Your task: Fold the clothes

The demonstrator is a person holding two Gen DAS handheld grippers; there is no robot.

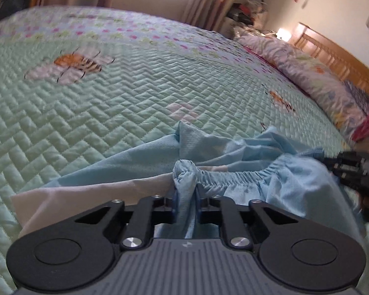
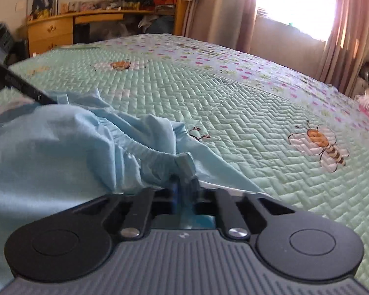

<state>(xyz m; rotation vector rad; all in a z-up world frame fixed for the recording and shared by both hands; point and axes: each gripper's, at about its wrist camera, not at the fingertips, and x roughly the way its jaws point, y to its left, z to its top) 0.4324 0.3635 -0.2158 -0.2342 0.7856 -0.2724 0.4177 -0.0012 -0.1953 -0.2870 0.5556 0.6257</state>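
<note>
Shorts [image 1: 233, 157], pale blue, bunched on the quilt [image 1: 98, 113], waistband [image 1: 231, 175] strung between both tongs. Left tongs [image 1: 186, 196] pinching one end of the elastic; right tongs [image 2: 184, 186] pinching the other end, likely to draw it taut and flatten the cloth for folding. Beyond the shorts, bee patches on bare quilt; farther off, pillow [image 1: 315, 73] by the headboard [image 1: 337, 56].
</note>
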